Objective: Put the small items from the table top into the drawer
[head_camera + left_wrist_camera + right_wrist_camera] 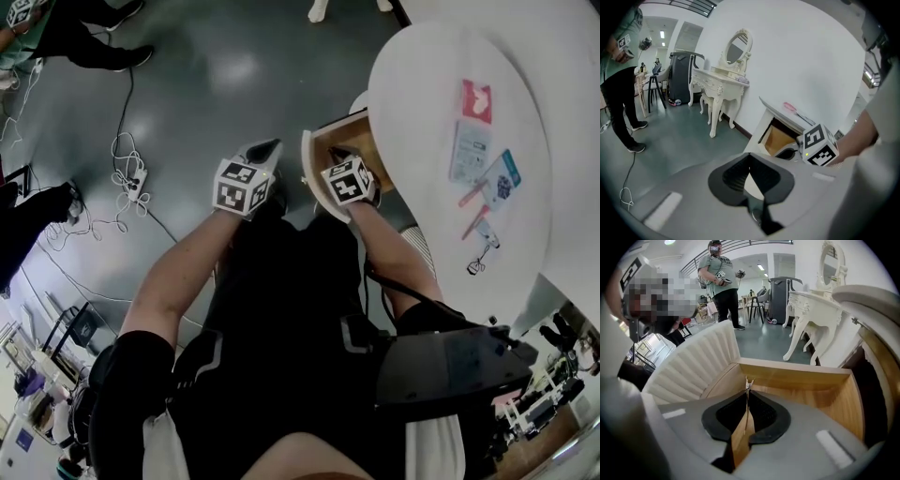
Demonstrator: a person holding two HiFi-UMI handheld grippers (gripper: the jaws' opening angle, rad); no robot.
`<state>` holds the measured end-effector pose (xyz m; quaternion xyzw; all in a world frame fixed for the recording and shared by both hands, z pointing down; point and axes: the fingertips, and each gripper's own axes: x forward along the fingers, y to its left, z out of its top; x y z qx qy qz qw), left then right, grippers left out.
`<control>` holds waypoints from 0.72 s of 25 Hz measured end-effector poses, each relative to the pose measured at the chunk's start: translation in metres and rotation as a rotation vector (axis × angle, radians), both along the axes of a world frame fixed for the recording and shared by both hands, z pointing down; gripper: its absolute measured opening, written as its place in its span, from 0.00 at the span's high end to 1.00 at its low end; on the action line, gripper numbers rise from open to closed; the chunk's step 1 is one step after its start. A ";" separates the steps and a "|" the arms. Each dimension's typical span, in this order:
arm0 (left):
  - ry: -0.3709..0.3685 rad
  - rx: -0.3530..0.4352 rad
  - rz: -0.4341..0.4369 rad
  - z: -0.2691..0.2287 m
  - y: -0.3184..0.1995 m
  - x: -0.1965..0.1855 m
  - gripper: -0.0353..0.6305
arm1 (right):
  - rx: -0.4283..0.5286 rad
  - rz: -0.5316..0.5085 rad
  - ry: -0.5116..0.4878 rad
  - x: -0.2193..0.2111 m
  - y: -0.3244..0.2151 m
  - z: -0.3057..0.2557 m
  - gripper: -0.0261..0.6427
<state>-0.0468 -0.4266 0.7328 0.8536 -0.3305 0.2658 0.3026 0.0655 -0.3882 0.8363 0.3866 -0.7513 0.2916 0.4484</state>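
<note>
Two grippers are held over one open drawer [351, 139] beside the white table [422, 94]. The left gripper [265, 150] is kept off to the side of the drawer, its jaws pressed together with nothing between them. The right gripper [748, 389] is held above the wooden inside of the drawer, its jaws closed on a small pale item [748, 382] (too thin to be named with certainty). Six small things are seen lying on the table top: one red-and-white packet [476, 101], one white card [468, 150], one blue packet [501, 178], two pink sticks [472, 195] and one small dark piece [477, 266] near the edge.
</note>
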 end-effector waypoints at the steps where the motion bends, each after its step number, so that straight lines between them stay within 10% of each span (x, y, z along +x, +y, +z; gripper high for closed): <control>1: 0.001 -0.004 -0.004 0.002 0.000 -0.001 0.95 | -0.004 -0.001 0.005 0.000 -0.001 0.004 0.92; 18: 0.082 -0.036 -0.070 0.025 -0.002 -0.011 0.95 | -0.090 -0.011 0.045 0.002 -0.013 0.070 0.92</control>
